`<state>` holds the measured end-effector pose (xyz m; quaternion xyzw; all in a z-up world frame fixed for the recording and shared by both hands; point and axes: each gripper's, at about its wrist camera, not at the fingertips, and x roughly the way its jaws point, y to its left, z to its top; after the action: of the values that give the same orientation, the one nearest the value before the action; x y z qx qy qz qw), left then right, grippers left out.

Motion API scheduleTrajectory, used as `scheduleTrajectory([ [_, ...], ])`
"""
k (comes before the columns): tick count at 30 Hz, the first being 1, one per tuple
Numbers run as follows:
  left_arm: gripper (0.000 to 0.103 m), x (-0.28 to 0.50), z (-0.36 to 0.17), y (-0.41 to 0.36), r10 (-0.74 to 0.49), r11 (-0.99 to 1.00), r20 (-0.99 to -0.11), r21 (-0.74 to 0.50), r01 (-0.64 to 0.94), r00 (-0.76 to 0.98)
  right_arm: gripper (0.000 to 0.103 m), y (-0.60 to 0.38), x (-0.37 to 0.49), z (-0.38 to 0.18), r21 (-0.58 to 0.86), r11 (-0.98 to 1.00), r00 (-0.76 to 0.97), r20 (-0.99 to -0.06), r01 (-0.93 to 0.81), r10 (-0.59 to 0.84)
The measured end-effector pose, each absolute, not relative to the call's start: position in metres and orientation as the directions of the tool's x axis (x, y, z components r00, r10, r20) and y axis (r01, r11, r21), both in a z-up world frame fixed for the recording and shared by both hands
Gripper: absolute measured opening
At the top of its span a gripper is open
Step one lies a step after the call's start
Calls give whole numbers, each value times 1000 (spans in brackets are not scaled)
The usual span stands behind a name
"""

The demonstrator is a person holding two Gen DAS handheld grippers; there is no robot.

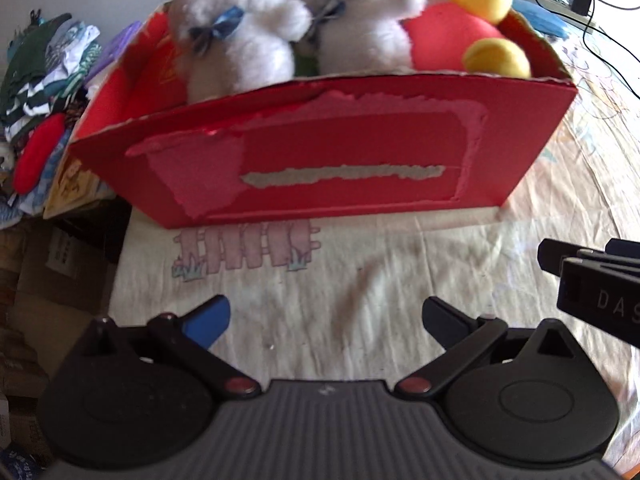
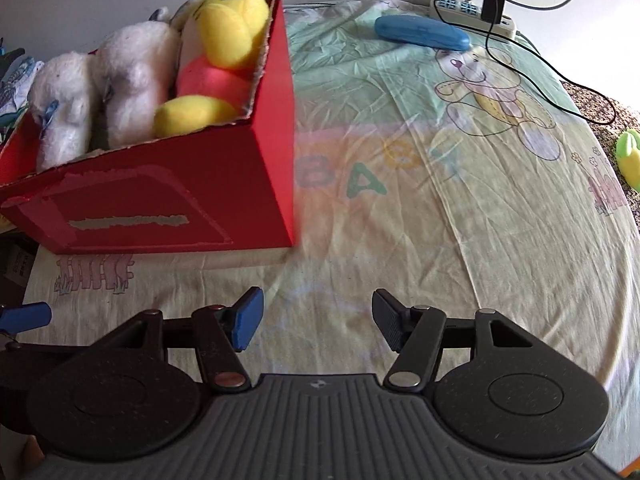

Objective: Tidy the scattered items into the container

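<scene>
A red cardboard box (image 1: 340,148) stands on a cartoon-print sheet, its torn front wall facing me. Inside it lie two white plush toys (image 1: 240,40) (image 1: 352,28) and a yellow plush bear in a red shirt (image 1: 452,36). The right wrist view shows the box (image 2: 272,140) at the left, with the yellow bear (image 2: 232,28) leaning on its right wall. My left gripper (image 1: 326,320) hangs open over bare sheet in front of the box, holding nothing. My right gripper (image 2: 318,320) is open and empty too, right of the box's corner. A green-yellow item (image 2: 628,156) lies at the far right edge.
A blue case (image 2: 420,34) and a power strip (image 2: 472,16) with a charger and black cable lie at the back of the sheet (image 2: 440,220). A heap of clothes (image 1: 44,80) sits left of the box. Cardboard boxes (image 1: 60,280) stand below the sheet's left edge.
</scene>
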<state>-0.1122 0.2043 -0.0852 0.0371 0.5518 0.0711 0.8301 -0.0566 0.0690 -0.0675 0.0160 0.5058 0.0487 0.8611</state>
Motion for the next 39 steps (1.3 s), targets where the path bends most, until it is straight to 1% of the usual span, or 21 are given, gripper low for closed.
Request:
scheduleTrajectory([
  [5,102,-118,-83,226,166,985,-909,132,-114,382,63,95,-59,-64,68,991,483,-868,-117,116],
  [14,102,-118,-69,251,155,987,-898,121,-108,411,63,119,-63,-48,51,989,517,-848,-137,116],
  [20,102,-106,-40,267,151,988,-876,114,-107,458,63,127,-58,-15,79,987,570,-809,-137,144],
  [27,102,-83,2,279,144,990,-834,117,-84,532,63,130,-40,20,94,990,637,-758,-106,140],
  [35,102,-55,38,283,156,987,-773,152,-60,615,64,133,-17,43,103,992,678,-725,-67,121],
  [39,102,-41,51,288,130,990,-762,133,-43,634,64,135,-7,53,103,992,691,-712,-71,123],
])
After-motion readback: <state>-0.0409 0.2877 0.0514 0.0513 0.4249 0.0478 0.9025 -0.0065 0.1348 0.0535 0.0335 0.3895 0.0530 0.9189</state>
